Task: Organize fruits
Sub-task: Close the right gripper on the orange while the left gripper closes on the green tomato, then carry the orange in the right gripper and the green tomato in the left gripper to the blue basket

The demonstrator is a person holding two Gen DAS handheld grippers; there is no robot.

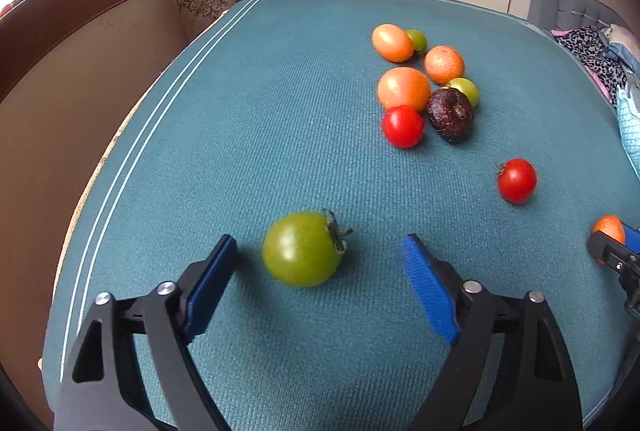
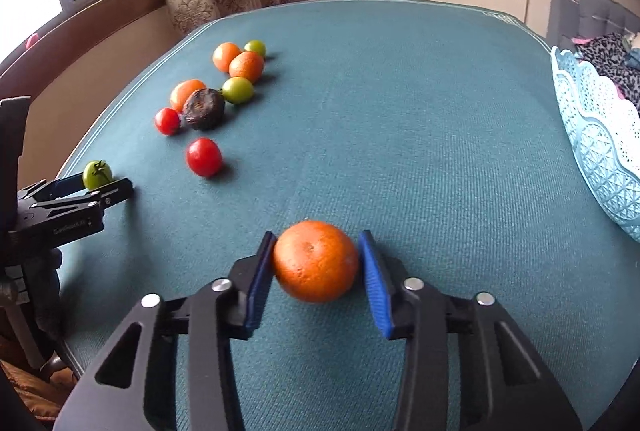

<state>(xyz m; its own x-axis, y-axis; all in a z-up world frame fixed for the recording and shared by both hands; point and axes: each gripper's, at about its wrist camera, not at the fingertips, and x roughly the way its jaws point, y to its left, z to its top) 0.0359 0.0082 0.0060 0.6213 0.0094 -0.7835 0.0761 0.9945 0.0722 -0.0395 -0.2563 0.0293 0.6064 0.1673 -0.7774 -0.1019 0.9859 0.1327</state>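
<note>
A green tomato (image 1: 302, 249) lies on the teal cloth between the fingers of my left gripper (image 1: 320, 255), which is open around it without touching. It also shows in the right wrist view (image 2: 97, 174). An orange (image 2: 316, 261) sits between the blue pads of my right gripper (image 2: 316, 255). The left pad touches it and a small gap shows at the right pad. A loose red tomato (image 1: 517, 180) (image 2: 204, 157) lies apart from a cluster of orange, green and red fruits with a dark purple fruit (image 1: 450, 114) (image 2: 202, 109).
A light blue lace-pattern basket (image 2: 600, 143) stands at the table's right edge. The table's left edge (image 1: 120, 151) drops off toward a wall, window and curtain. Bedding and a grey headboard lie beyond the far right corner.
</note>
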